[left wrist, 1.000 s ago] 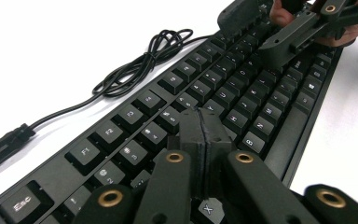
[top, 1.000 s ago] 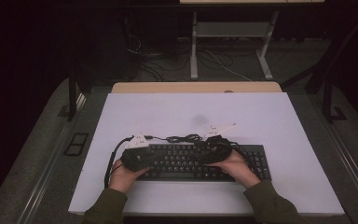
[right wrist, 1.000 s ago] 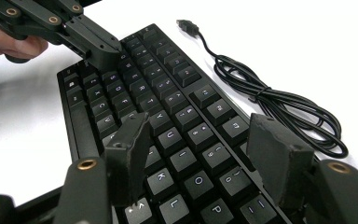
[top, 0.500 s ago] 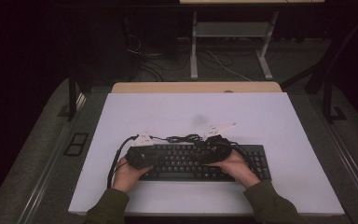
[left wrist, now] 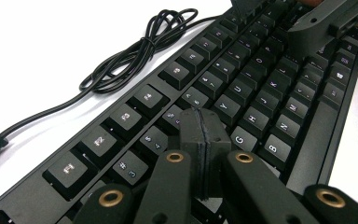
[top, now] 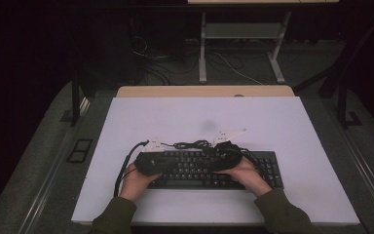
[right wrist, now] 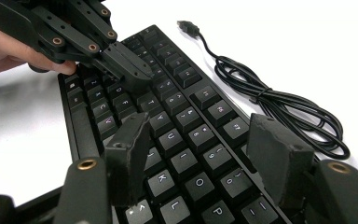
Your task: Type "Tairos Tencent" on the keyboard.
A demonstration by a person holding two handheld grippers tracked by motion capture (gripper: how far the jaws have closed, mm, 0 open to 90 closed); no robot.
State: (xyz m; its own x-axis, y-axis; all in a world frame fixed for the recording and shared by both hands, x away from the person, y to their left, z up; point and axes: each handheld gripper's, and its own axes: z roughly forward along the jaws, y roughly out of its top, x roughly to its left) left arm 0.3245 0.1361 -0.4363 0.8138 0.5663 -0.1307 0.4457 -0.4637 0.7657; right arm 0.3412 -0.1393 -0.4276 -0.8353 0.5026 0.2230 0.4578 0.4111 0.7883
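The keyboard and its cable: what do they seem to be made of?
The keyboard looks like matte black plastic: moulded keycaps with printed legends and dull highlights. Its cable seems rubber- or vinyl-coated: smooth, slightly glossy, bending in soft coils and tied in a bundle.

In the high view both hands hide much of the keyboard (top: 268, 168), its legends perhaps too small to read.

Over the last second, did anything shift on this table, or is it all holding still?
Nothing has visibly changed. Both hands stay over the keyboard: the left gripper with its fingers shut together above the keys, the right gripper with its fingers apart and nothing between them. The coiled cable lies behind the keyboard as before.
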